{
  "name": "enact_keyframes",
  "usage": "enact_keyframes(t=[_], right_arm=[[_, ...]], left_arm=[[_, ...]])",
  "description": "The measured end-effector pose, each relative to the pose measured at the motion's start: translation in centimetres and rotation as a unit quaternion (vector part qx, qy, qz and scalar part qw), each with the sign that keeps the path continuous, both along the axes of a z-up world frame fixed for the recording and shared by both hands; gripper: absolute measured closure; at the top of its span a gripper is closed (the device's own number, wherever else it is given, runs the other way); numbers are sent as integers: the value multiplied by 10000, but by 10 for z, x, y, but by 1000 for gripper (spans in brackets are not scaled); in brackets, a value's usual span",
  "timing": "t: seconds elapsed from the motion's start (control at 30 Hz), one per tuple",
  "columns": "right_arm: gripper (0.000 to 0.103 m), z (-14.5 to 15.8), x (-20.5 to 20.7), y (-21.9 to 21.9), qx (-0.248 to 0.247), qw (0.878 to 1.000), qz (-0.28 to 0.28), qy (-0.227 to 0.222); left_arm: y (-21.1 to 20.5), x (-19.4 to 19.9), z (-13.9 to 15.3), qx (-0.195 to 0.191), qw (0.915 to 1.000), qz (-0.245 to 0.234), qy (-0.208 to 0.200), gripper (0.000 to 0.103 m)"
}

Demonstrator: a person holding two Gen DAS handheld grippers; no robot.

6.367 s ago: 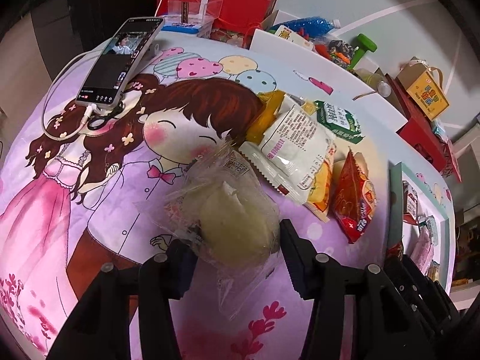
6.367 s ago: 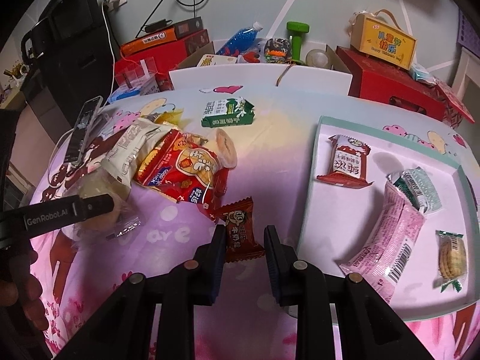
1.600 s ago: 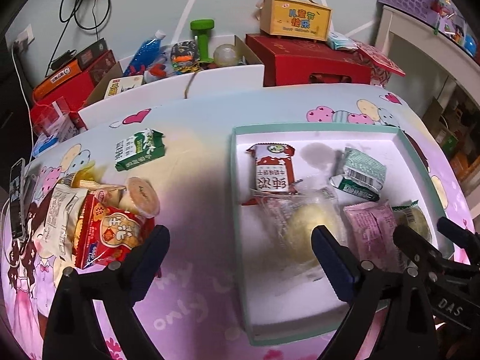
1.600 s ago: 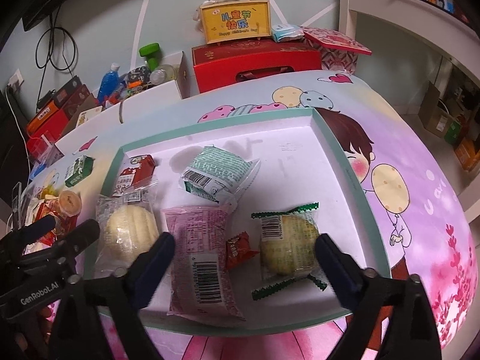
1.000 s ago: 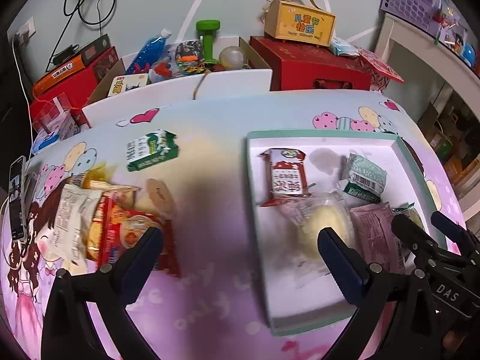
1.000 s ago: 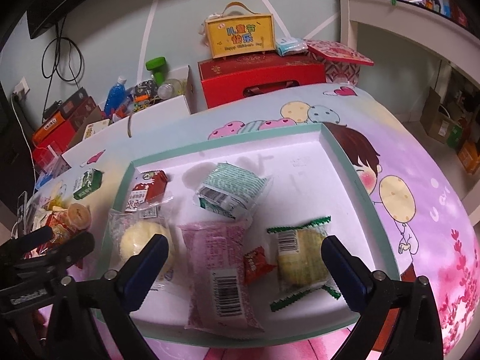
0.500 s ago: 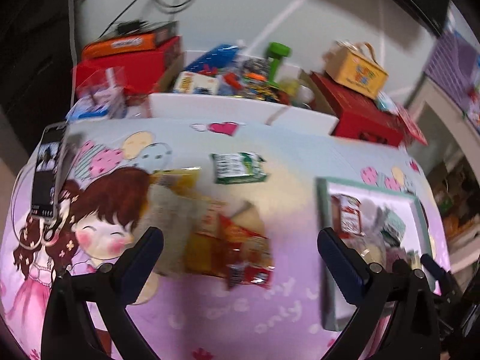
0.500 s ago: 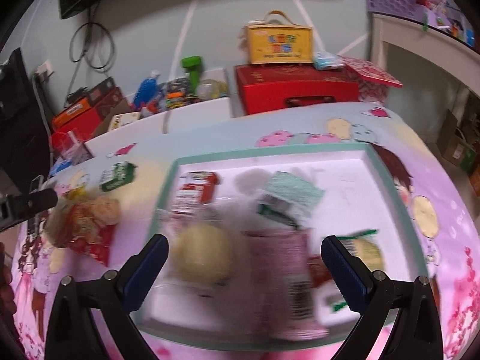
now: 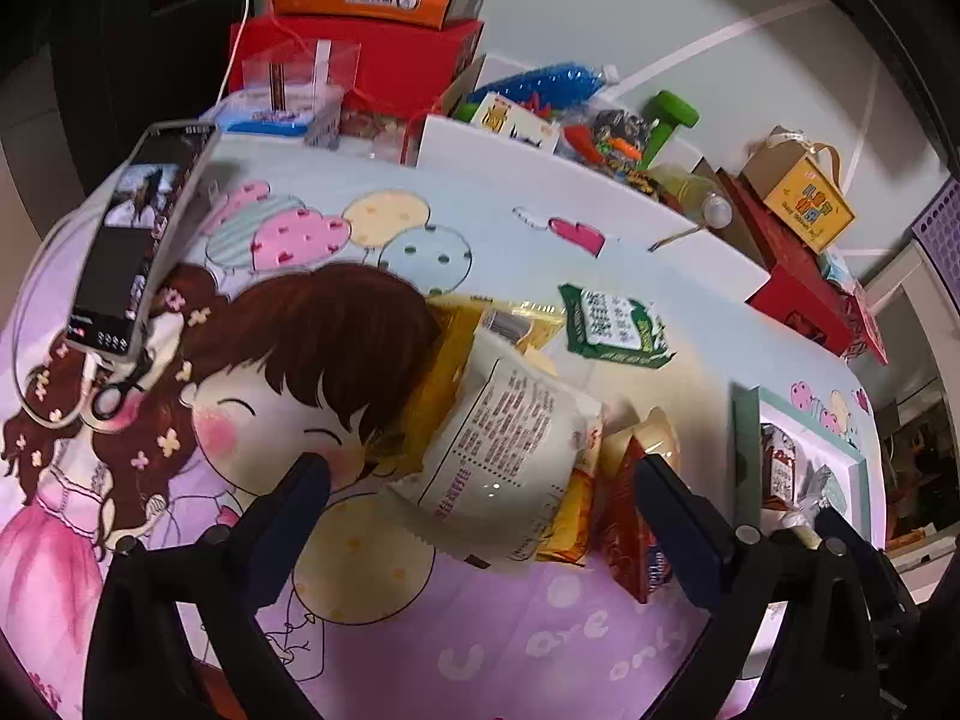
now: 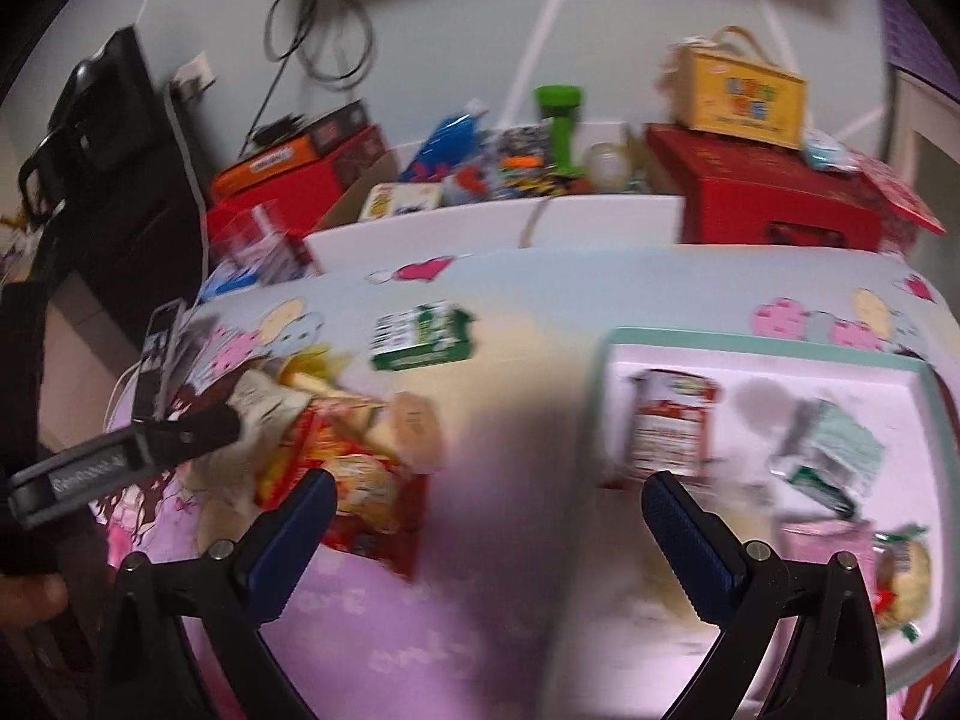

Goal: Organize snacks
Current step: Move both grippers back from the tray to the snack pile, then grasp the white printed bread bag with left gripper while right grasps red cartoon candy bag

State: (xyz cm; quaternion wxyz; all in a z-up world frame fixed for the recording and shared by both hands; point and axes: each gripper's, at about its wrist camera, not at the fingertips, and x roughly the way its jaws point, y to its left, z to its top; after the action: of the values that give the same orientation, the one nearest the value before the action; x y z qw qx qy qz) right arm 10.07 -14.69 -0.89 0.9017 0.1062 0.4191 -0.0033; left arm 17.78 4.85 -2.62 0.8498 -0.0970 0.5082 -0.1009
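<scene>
A pile of snacks lies on the cartoon tablecloth: a white bag (image 9: 510, 456) on top of a yellow bag (image 9: 450, 360), with a red packet (image 9: 630, 516) to its right. My left gripper (image 9: 480, 468) hangs over the white bag. Its jaws are closing, the bag lies between them and the pads stand clear of it. A green packet (image 9: 612, 327) lies apart, farther back. My right gripper (image 10: 487, 486) is open over bare cloth between the pile (image 10: 360, 480) and the teal-rimmed tray (image 10: 750, 339). Several packets lie in the tray, among them a red one (image 10: 669, 426).
A phone (image 9: 138, 240) on a cable lies at the table's far left. Behind the table stand red boxes (image 9: 360, 54), a white open box (image 9: 498, 150) of odds and ends, a green dumbbell (image 9: 669, 120) and a yellow gift box (image 9: 804, 204). The right wrist view is blurred.
Both views have swung left, away from the tray and toward the snack pile. My left gripper now straddles the white bag; the right has left the tray's packets behind.
</scene>
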Motion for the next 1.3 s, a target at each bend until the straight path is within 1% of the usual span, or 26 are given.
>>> enact_keyframes(t=[0.03, 0.2, 0.3, 0.37, 0.43, 0.47, 0.5, 0.53, 0.57, 0.6, 0.67, 0.73, 0.8, 1.0, 1.3], right_arm=[[0, -3, 3, 4, 14, 10000, 67, 40], [1, -18, 17, 25, -15, 9991, 339, 270], [4, -28, 23, 33, 1, 9982, 441, 403], [4, -34, 26, 37, -9, 9978, 469, 473], [7, -38, 29, 40, 42, 9974, 506, 517], [12, -40, 29, 41, 104, 9971, 538, 529], [13, -42, 30, 42, 159, 9968, 555, 553], [14, -42, 30, 43, 171, 9967, 558, 567], [18, -44, 30, 44, 193, 9965, 575, 579], [24, -44, 31, 44, 238, 9962, 596, 591], [31, -46, 30, 45, 338, 9957, 619, 609], [32, -46, 29, 44, 357, 9959, 605, 578], [36, -44, 27, 43, 364, 9962, 583, 539], [41, -41, 22, 40, 308, 9968, 557, 490], [43, -33, 6, 32, 261, 9980, 395, 419]], left_arm=[[-1, 1, -2, -4, 10000, -12, 31, 8], [-3, 3, -10, -66, 9998, -89, 140, 11], [-4, 4, -13, -70, 9997, -129, 200, 24], [-5, 5, -17, -35, 9996, -139, 252, 27], [-5, 5, -18, -18, 9995, -142, 267, 28], [-6, 5, -19, -12, 9995, -156, 272, 29], [-7, 5, -20, 5, 9995, -167, 276, 33], [-7, 5, -20, 14, 9994, -185, 276, 36], [-7, 5, -21, 8, 9994, -196, 279, 36], [-8, 5, -21, 12, 9994, -200, 275, 36], [-8, 4, -20, 29, 9994, -219, 265, 37], [-8, 4, -20, 30, 9994, -231, 259, 38], [-9, 4, -19, 57, 9994, -238, 251, 39], [-10, 2, -19, 103, 9994, -236, 250, 40], [-8, -8, -9, 149, 9996, -189, 161, 41]])
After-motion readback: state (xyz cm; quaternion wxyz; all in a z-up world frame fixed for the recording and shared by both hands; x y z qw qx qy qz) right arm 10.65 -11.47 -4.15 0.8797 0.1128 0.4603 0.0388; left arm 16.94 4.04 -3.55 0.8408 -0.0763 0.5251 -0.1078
